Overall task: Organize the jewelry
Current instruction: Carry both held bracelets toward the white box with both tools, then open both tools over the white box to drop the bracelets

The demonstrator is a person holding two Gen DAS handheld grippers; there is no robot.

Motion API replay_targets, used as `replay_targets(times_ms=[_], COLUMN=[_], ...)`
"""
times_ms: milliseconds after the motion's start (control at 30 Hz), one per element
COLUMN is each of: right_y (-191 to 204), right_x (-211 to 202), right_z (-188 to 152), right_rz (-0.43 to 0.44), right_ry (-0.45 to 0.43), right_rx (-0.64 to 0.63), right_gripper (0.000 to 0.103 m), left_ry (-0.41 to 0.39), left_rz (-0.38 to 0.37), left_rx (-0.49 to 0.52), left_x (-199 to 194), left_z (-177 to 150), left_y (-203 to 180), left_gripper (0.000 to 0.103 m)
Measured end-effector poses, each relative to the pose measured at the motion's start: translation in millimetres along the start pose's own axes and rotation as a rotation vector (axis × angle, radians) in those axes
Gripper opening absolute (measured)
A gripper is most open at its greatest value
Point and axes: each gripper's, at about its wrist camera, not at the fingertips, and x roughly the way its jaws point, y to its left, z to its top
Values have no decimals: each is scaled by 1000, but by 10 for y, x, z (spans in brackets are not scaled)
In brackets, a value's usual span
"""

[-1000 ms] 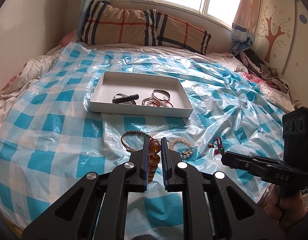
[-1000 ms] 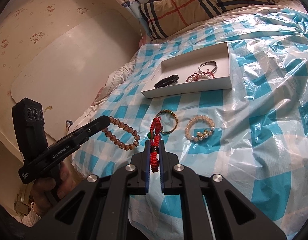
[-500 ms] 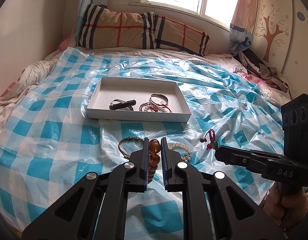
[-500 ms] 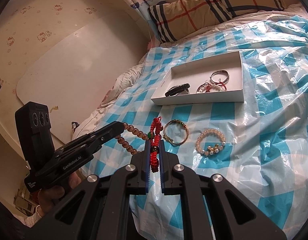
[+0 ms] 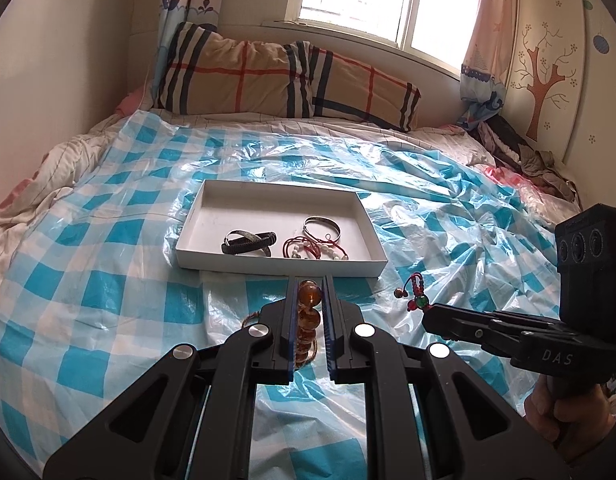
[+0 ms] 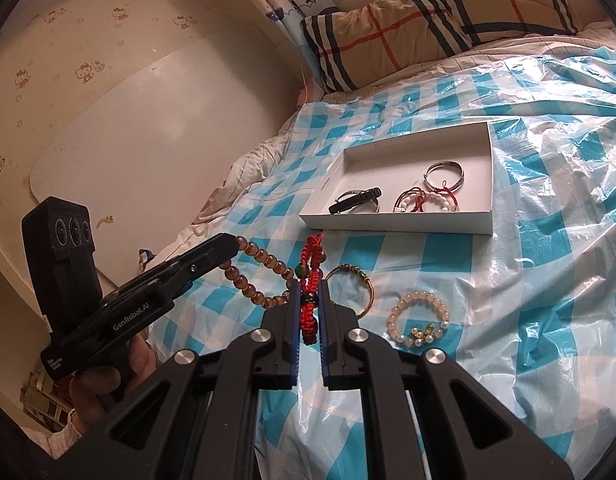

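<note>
Left gripper [image 5: 310, 286] is clamped narrow on the amber bead bracelet [image 5: 308, 312], which dangles above the checkered plastic sheet [image 5: 88, 296]. Right gripper [image 6: 309, 292] pinches the red braided cord bracelet [image 6: 311, 276]. Gold bangle [image 6: 357, 284] and pearl bracelet [image 6: 417, 320] lie just beyond on the sheet (near each other, apart). The white box [image 6: 391, 224], farther back, holds a black band, silver bangle and red string.

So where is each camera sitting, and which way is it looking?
Left wrist: on the left gripper, looking along the bed to the white box; its fingers grip the amber bead bracelet; the right gripper and hand show.
Right wrist: on the right gripper, facing the box from the side; it grips the red cord bracelet; the left gripper and hand show.
Both share the box, pillow and checked sheet.
</note>
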Motion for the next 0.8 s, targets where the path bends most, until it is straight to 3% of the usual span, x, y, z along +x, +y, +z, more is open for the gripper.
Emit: replay_targets(times_ms=[800], right_y=[-351], right_x=[386], right_z=[511], right_rz=[-46], right_ry=[-22], right_rx=[-28], right_gripper=[9], left_ry=[-26], left_rz=[-34], left_rx=[9], left_x=[627], left_z=[464], left_y=[-73], left_gripper=[11])
